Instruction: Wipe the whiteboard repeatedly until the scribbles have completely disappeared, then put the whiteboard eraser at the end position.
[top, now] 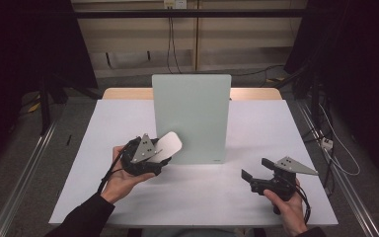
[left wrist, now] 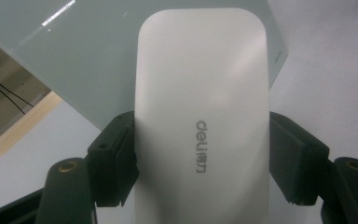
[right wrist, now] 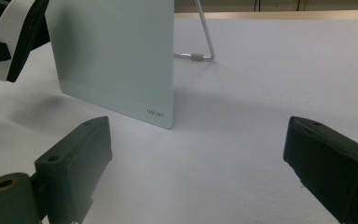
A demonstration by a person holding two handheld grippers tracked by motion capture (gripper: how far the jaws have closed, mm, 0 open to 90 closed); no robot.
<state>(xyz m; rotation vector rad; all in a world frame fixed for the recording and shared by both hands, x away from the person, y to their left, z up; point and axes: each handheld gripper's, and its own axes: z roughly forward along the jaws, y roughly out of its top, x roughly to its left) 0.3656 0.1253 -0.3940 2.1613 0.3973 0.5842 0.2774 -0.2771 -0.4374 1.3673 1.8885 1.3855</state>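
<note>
The left gripper (top: 150, 155) holds a white eraser (left wrist: 200, 121) near the board's (top: 192, 116) left edge, probably for wiping; the right gripper's (top: 256, 177) jaws are wide.

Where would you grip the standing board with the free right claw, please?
Probably the board's right vertical edge, coming in from the right with the open right claw. It stands nearly upright on a wire stand, so that thin edge is exposed; the left claw holds an eraser at its left.

Right tongs (right wrist: 198, 172) gape wide before the pale green board (right wrist: 116, 58).
</note>
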